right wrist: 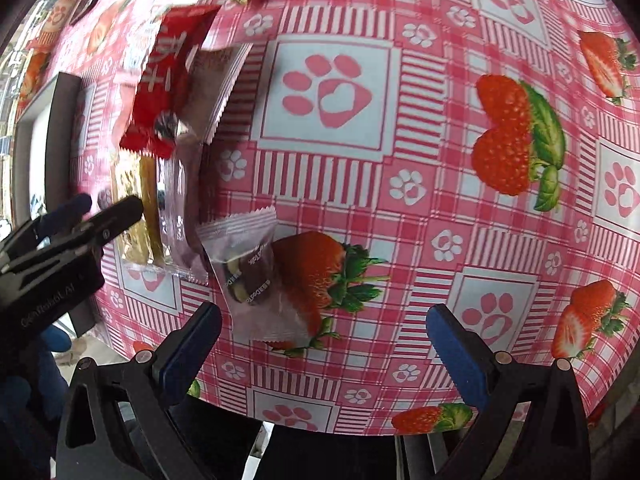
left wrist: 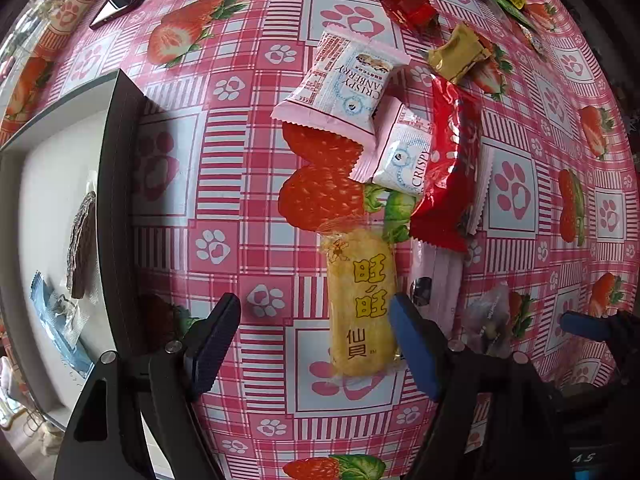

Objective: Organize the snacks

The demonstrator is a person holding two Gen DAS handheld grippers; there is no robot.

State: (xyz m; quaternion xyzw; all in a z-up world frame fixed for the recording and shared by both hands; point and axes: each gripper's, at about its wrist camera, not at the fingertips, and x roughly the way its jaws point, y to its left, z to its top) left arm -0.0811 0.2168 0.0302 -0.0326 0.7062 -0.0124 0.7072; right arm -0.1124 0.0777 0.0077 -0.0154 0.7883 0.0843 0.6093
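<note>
A pink strawberry-and-paw tablecloth (left wrist: 248, 184) covers the whole surface. At its left edge sits a dark-walled tray (left wrist: 116, 200) with a white floor, holding one blue wrapper (left wrist: 60, 328) and one dark snack (left wrist: 82, 248).

The left gripper (left wrist: 316, 340) hangs with its jaws wide apart, holding nothing; its right finger lies just beside one yellow rice cracker packet (left wrist: 362, 304), contact unclear.

The right gripper (right wrist: 322, 354) is likewise spread wide and empty, above one clear nut packet (right wrist: 256, 276) near the front edge.

Mid-surface lie two pink "Crispy" cranberry packets (left wrist: 344, 84), overlapping, and one long red packet (left wrist: 450, 168) beside them. Toward the far edge are one gold wrapper (left wrist: 458, 52) and one small red wrapper (left wrist: 412, 6).
</note>
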